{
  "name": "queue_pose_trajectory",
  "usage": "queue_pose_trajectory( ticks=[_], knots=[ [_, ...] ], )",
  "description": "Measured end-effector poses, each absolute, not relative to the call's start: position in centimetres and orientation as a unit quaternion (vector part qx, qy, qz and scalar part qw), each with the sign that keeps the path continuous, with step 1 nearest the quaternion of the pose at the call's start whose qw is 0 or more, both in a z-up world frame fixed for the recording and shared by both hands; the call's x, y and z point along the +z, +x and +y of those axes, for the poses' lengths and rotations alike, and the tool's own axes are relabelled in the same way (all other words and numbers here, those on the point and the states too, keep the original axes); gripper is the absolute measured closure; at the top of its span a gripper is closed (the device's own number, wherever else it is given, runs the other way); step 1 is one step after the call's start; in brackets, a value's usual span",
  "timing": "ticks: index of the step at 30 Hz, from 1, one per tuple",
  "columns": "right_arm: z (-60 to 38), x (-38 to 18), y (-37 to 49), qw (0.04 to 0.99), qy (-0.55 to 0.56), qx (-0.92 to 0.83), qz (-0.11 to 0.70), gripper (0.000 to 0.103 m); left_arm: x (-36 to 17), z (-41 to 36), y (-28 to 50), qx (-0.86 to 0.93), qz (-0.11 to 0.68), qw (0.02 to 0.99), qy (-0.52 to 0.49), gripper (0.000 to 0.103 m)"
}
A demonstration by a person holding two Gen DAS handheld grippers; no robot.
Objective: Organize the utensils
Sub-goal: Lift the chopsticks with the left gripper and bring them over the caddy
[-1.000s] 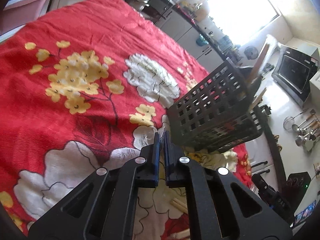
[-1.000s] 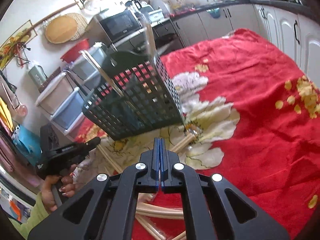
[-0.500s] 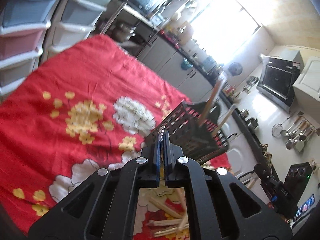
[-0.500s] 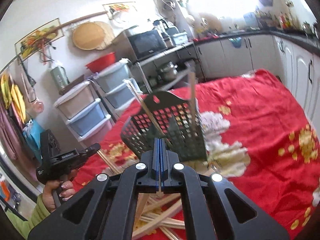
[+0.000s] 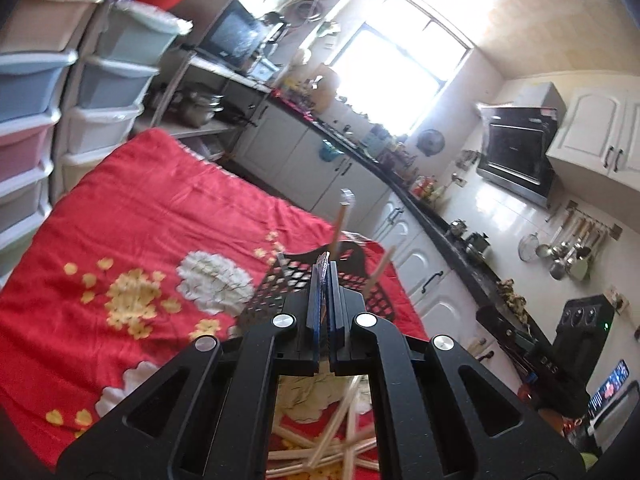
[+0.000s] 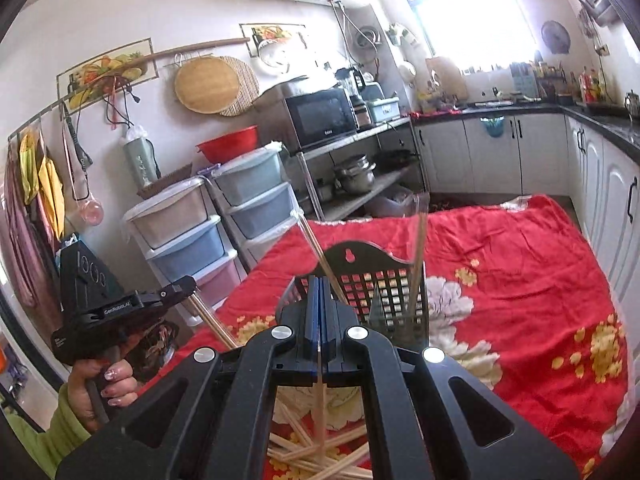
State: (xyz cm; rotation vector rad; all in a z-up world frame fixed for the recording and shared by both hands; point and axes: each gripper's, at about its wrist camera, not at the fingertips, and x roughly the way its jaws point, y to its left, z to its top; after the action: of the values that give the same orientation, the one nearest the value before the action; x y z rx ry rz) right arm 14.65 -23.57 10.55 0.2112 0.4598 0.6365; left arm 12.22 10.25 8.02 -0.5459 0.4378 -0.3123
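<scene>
While upright, basket [image 6: 372, 280] beyond hand-held gripper [image 6: 320, 284].

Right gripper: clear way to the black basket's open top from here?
Probably yes. The black basket stands just ahead of the right gripper, which grips a chopstick; its top is open, two chopsticks inside, nothing between.

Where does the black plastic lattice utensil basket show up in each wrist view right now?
Left wrist view: the black plastic lattice utensil basket sits at centre, just beyond the shut left gripper, partly hidden by it.
Right wrist view: the basket stands at centre, behind the shut right gripper, with its arched back panel on top.
Shared landmark: the red floral cloth beneath it.
</scene>
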Motion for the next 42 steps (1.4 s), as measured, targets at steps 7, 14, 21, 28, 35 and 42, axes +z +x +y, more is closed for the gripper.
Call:
queue_pose_trajectory(
  ticks=[7,14,21,28,35,42],
  knots=[
    [-23.5,12.5,14.7,0.923,0.098,0.315,0.199,0.102,10.5,7.4,12.4,-0.19,0.197,0.932,-0.237,0.103],
    [-23.8,14.5,14.8,0.926,0.105,0.32,0.172,0.102,13.0,5.3,13.3,-0.217,0.179,0.935,-0.216,0.103],
    [-23.3,16.9,15.5,0.925,0.108,0.333,0.152,0.102,15.5,4.2,14.2,-0.232,0.155,0.939,-0.201,0.103],
    [-22.2,19.4,16.6,0.926,0.106,0.337,0.129,0.102,18.2,4.5,14.8,-0.226,0.128,0.947,-0.191,0.103],
    [-21.5,21.5,18.7,0.926,0.117,0.339,0.119,0.102,19.5,5.2,16.2,-0.208,0.12,0.953,-0.184,0.103],
    [-20.8,22.6,20.7,0.925,0.126,0.341,0.107,0.102,18.7,6.5,17.5,-0.189,0.128,0.954,-0.195,0.103]
  ],
)
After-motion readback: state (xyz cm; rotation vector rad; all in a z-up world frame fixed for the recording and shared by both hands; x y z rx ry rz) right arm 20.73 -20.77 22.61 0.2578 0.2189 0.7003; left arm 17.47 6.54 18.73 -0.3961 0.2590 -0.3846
